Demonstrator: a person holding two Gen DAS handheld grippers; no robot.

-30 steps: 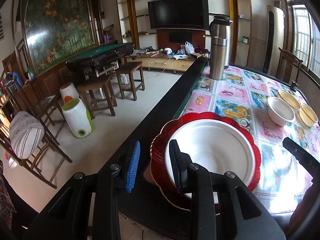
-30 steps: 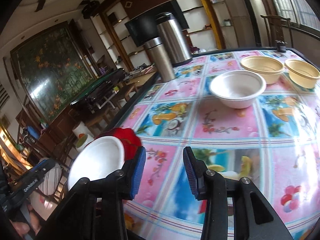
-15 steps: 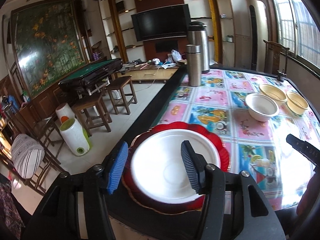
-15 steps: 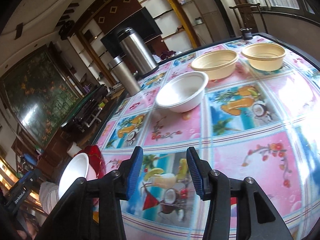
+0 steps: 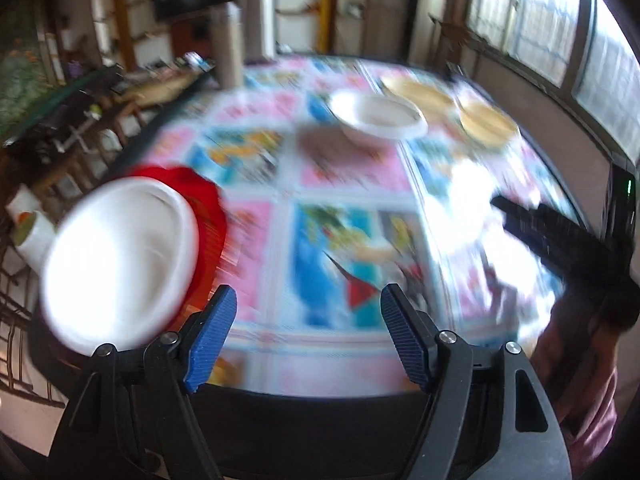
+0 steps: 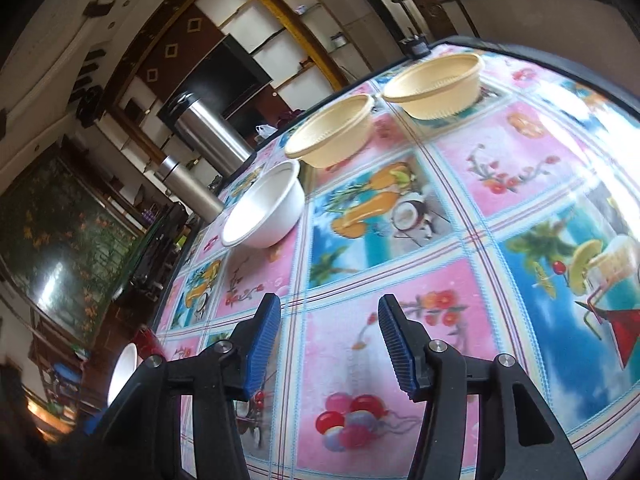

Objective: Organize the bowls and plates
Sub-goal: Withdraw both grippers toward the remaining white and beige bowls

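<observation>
Bowls are the matter in hand now: a white bowl [image 6: 264, 212] stands on the tiled-pattern surface [image 6: 520, 184], with two tan bowls beyond it, the nearer tan bowl [image 6: 330, 132] just beside it and the far tan bowl [image 6: 436, 86] further toward the far right edge, all three upright and separate. At the near left edge of the surface a white plate [image 5: 120, 264] lies on a red plate [image 5: 208, 208], so the plates look already stacked, and I judge the bowls to be the remaining part. The left gripper [image 5: 308, 336] has its jaws spread wide with nothing between them, hovering over the near edge to the right of the plates; that view is smeared by motion. The right gripper [image 6: 328, 344] also has its jaws spread and empty, pointing across the surface toward the white bowl but well short of it. The next move probably calls for carrying one gripper forward to a bowl's rim, straddling the thin wall with one jaw inside, closing, then lifting the bowl to nest it in a matching one.
</observation>
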